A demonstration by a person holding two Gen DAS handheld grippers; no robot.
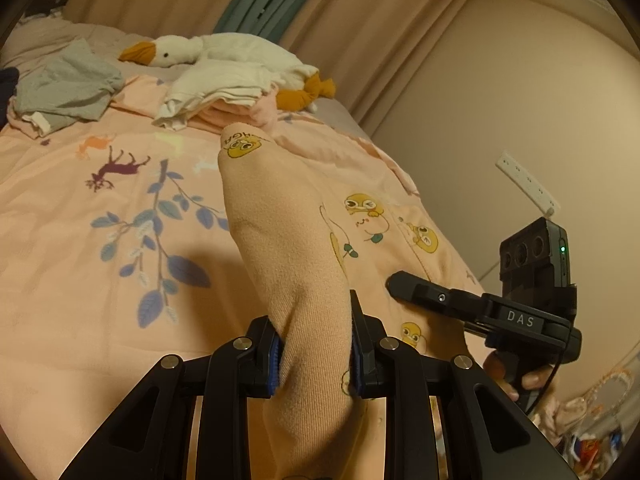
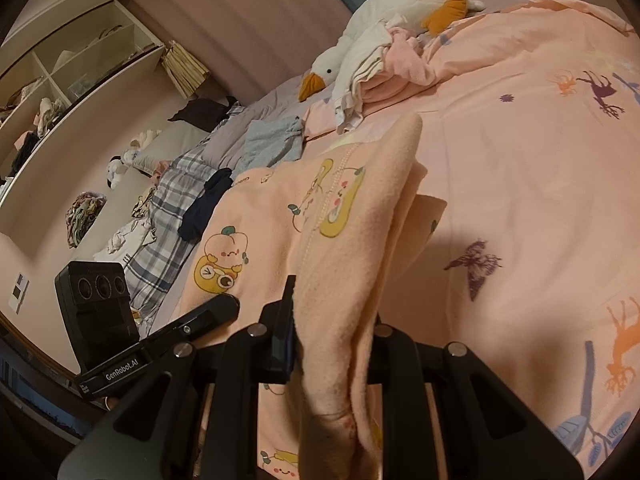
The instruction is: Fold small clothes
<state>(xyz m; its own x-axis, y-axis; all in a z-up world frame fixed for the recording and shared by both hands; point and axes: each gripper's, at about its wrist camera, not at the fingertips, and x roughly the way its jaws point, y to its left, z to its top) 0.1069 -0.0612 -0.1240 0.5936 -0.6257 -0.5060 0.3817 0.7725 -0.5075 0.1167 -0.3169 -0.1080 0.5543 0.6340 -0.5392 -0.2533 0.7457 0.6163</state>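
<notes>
Holding one small peach garment (image 1: 288,216) with both tools, lifted off the near part of the bed (image 1: 80,208). Left tool (image 1: 316,350) is clamped on a bunched edge of it, cloth squeezed between the blue pads (image 1: 275,360). Right tool (image 2: 334,344) is clamped on another bunched edge; its left finger shows against the cloth, its right finger is hidden behind the fabric. Garment has yellow cartoon prints and sags between the two grips, with the rest draped onto the pink bedspread.

Step, as I read it: mid-fold, carrying a raised edge over to lay it on the rest of the garment. No clean fold line visible yet, so early in this piece.

Next move needs: both tools travelling together at matched height so the edge stays straight, lowering onto the flat part, then letting go only once cloth rests on the bed. Fleece looks thick and limp, likely to slump or bunch if one side leads.

More clothes (image 1: 64,84) piled at the far side near a plush goose (image 1: 224,52), well apart from the work area
</notes>
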